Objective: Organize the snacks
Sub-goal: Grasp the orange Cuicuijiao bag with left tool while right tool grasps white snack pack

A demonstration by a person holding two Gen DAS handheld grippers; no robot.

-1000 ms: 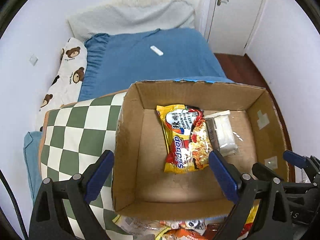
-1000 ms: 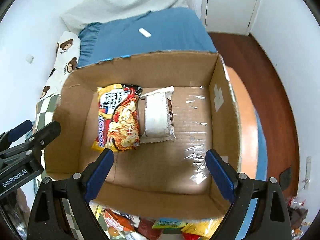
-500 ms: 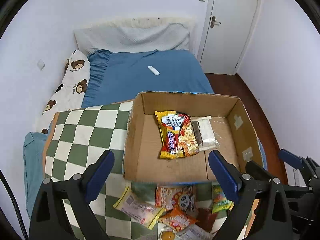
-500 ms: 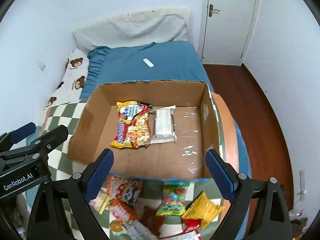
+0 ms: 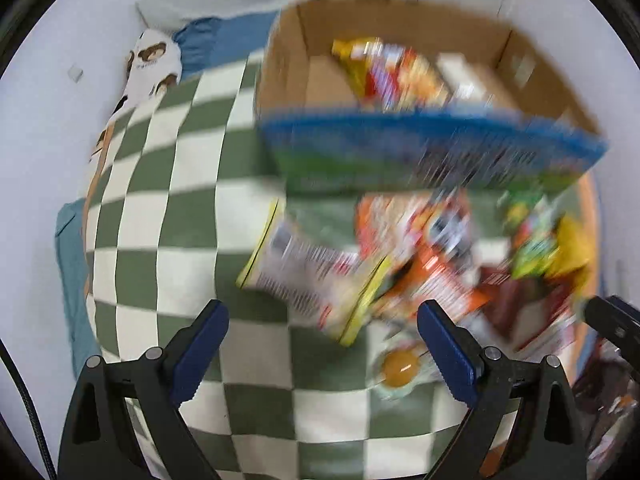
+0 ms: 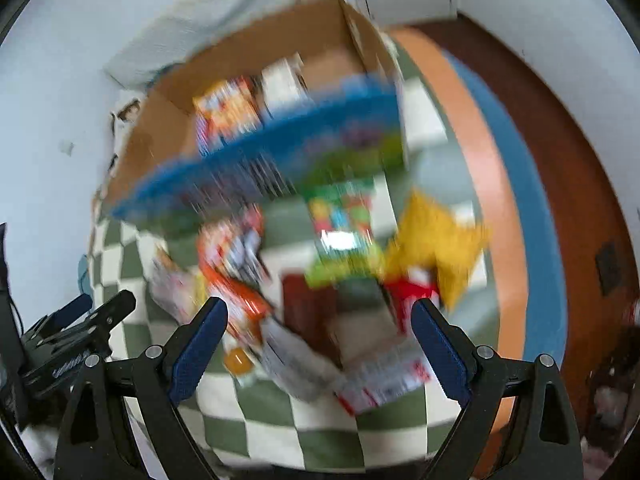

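Right view only: brown floor [image 6: 568, 184] at right edge. Snack packets [image 5: 432, 264] blurred, heaped below cardboard box [image 5: 400, 32]. Left gripper [image 5: 322, 354], right gripper [image 6: 320, 348] spread, empty.

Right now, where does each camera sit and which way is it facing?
Left wrist: on the left gripper, looking steeply down at the checked cloth and the snack pile; its own open fingers show, the other gripper at the right edge.
Right wrist: on the right gripper, looking down at the same snacks; open fingers show, the other gripper at lower left.
Shared: the cardboard box, the cloth, the snack pile. Both views are blurred.
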